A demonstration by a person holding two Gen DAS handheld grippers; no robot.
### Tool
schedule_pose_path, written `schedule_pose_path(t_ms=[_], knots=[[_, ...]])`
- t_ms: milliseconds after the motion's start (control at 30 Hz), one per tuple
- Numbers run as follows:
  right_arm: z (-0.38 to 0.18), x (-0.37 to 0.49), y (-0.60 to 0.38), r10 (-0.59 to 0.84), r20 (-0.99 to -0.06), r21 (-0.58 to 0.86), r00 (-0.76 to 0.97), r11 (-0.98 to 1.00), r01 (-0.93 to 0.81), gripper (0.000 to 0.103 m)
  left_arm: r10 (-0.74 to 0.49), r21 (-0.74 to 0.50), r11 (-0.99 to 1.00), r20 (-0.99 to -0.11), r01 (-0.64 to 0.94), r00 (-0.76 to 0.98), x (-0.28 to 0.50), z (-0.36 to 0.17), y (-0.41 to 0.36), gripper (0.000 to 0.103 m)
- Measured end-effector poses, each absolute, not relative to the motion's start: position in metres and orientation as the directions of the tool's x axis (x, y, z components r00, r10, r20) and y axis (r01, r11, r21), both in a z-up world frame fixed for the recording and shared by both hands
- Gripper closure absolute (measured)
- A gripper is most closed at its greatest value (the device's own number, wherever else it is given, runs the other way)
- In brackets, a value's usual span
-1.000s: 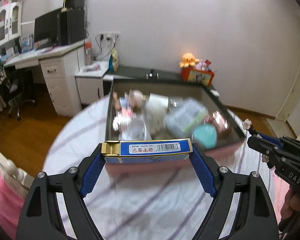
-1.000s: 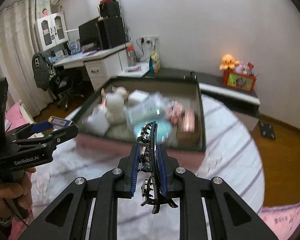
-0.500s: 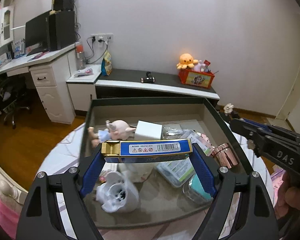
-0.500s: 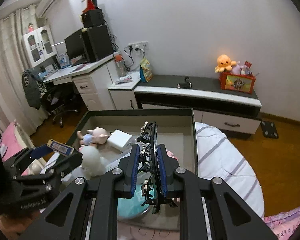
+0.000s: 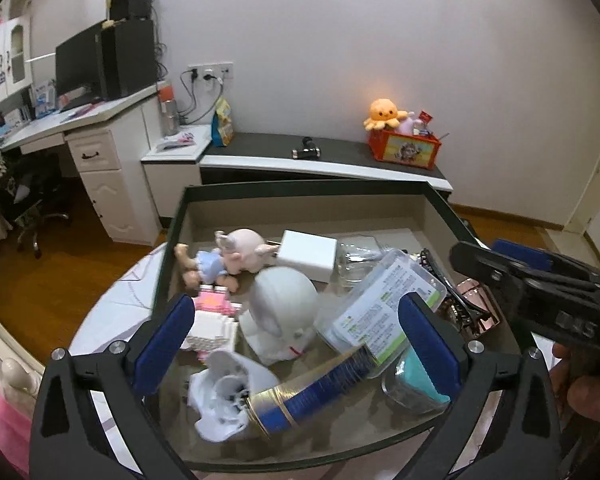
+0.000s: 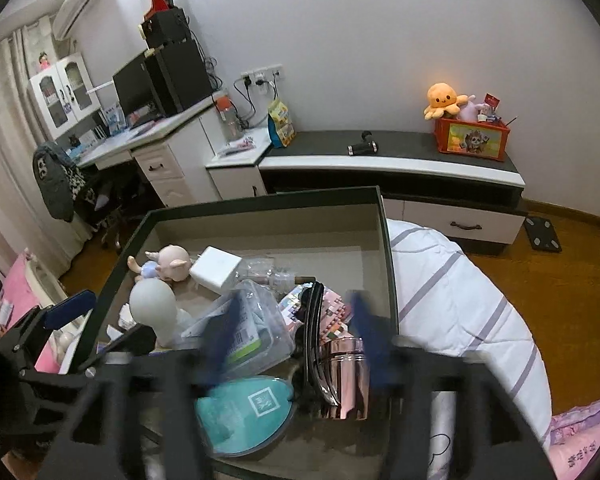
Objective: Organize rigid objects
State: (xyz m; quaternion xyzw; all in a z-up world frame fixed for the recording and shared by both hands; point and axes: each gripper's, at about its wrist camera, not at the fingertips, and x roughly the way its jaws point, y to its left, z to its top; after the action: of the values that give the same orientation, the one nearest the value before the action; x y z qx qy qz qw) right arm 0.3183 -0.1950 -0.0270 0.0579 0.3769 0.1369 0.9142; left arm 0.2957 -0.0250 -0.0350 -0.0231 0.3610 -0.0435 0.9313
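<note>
A dark-rimmed storage box on the bed holds several items. My left gripper hangs over its near end, jaws opening wide with nothing pressed between the pads. Below it a blue and gold carton lies slanted and blurred on the box's contents. My right gripper is blurred and its jaws are opening. A black hair clip stands free between them, resting by a rose-gold case. In the left wrist view the right gripper is at the right, with the clip below it.
Inside the box lie a pig doll, a white charger, a white round-headed figure, a clear plastic case and a teal-lidded tub. A striped sheet spreads to the right. A low cabinet stands behind.
Both grippers came forward over the box, then opened. The blue carton left the left pads and fell into the box. The hair clip is released from the right pads.
</note>
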Motion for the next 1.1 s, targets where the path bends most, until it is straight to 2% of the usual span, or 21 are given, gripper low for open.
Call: schedule_pose_path(t_ms=[67,100,133,167,367,700,1100], knots=[[-0.023,0.311,-0.196,0.292,-0.66,0.221,0.692,0.956,-0.193,0.016,-0.086,-0.072,0.996,-0.663,0.052,0.743,0.29,-0.033,-0.02,0.0],[-0.022,0.309,-0.196,0.287,-0.66,0.22,0.694,0.958,-0.186,0.012,-0.081,-0.07,0.996,-0.66,0.046,0.747,0.287,-0.032,-0.017,0.0],[-0.02,0.306,-0.196,0.272,-0.661,0.212,0.699,0.962,-0.175,0.002,-0.078,-0.07,0.997,-0.658,0.042,0.749,0.283,-0.03,-0.014,0.0],[-0.018,0.3,-0.196,0.259,-0.656,0.204,0.709,0.965,-0.165,0.0,-0.074,-0.07,0.997,-0.657,0.037,0.75,0.281,-0.029,-0.011,0.0],[-0.009,0.272,-0.2,0.266,-0.621,0.234,0.738,0.961,-0.15,0.0,-0.068,-0.077,0.997,-0.637,0.025,0.768,0.255,-0.015,0.003,0.0],[0.019,0.205,-0.196,0.247,-0.558,0.199,0.792,0.967,-0.161,0.0,-0.057,-0.061,0.998,-0.611,0.025,0.79,0.204,0.008,0.015,0.0],[0.027,0.139,-0.19,0.215,-0.533,0.183,0.818,0.974,-0.137,0.0,-0.05,-0.062,0.998,-0.575,0.018,0.816,0.147,0.03,0.02,0.0]])
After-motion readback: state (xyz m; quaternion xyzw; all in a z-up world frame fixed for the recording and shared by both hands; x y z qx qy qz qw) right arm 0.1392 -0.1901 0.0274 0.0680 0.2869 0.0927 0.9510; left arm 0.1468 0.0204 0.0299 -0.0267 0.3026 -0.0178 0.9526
